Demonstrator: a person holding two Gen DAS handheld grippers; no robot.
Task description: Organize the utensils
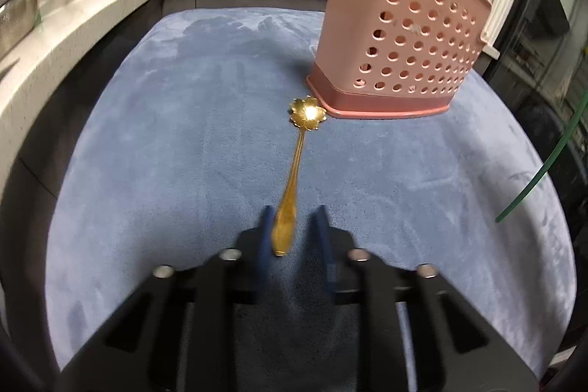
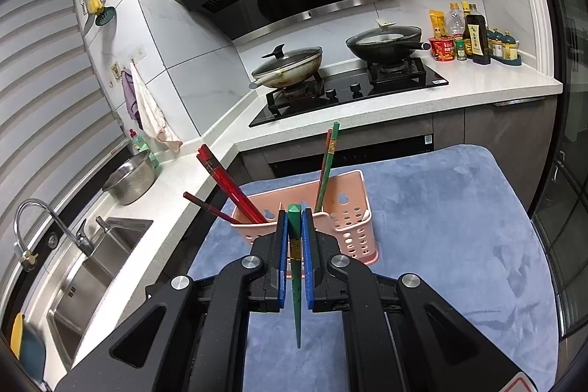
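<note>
A gold spoon (image 1: 294, 171) with a flower-shaped bowl lies on the blue cloth (image 1: 165, 153), its bowl just in front of the pink perforated utensil holder (image 1: 397, 35). My left gripper (image 1: 293, 221) is low over the cloth with the spoon's handle end between its blue pads. The handle rests against the left pad and a gap shows to the right pad. My right gripper (image 2: 294, 217) is shut on a green chopstick (image 2: 296, 311), held upright just before the holder (image 2: 352, 230). Red chopsticks (image 2: 228, 186) and a green and a red chopstick (image 2: 327, 168) stand in the holder.
The cloth (image 2: 459, 226) covers a low surface in front of a white kitchen counter (image 2: 205, 171). A hob with two lidded pans (image 2: 286, 65) is beyond, a sink (image 2: 92, 267) at the left, and bottles (image 2: 474, 35) at the right. The held chopstick's tip (image 1: 544, 168) crosses the left view's right side.
</note>
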